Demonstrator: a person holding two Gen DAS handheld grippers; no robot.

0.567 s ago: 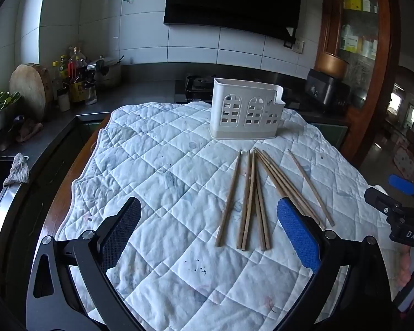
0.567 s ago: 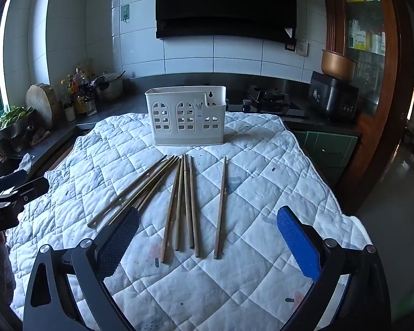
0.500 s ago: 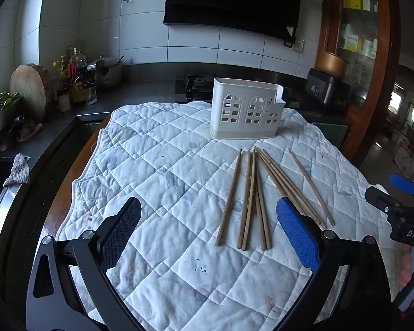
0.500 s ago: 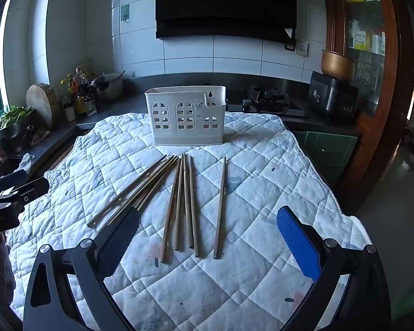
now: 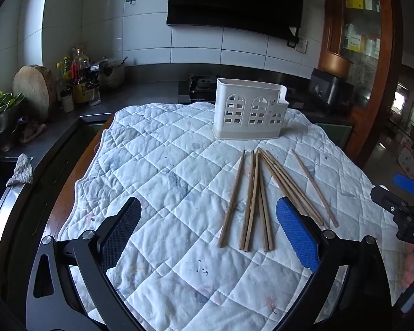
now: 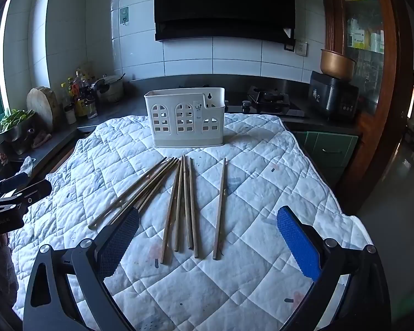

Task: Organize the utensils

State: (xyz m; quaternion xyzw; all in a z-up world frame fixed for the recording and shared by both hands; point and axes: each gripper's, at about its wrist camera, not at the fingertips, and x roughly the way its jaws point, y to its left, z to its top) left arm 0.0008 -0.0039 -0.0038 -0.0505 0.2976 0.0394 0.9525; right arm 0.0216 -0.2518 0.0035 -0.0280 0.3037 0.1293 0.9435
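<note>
Several wooden chopsticks [image 5: 252, 198] lie loose on a white quilted cloth [image 5: 162, 165], fanned out in front of a white plastic utensil caddy [image 5: 248, 113] that stands upright at the cloth's far side. The chopsticks [image 6: 183, 201] and caddy [image 6: 185, 117] also show in the right wrist view. My left gripper [image 5: 207, 230] is open and empty, above the cloth just left of the chopsticks' near ends. My right gripper [image 6: 207, 238] is open and empty, over the chopsticks' near ends. The other gripper's body shows at each view's edge.
A dark kitchen counter [image 5: 140, 93] surrounds the cloth-covered table, with bottles [image 5: 80, 80], a wooden chopping block [image 5: 34, 88], a bowl of greens [image 5: 1, 110] and a stove [image 6: 267, 100]. A wooden cabinet [image 6: 369, 55] stands at the right. The table edge drops off left and right.
</note>
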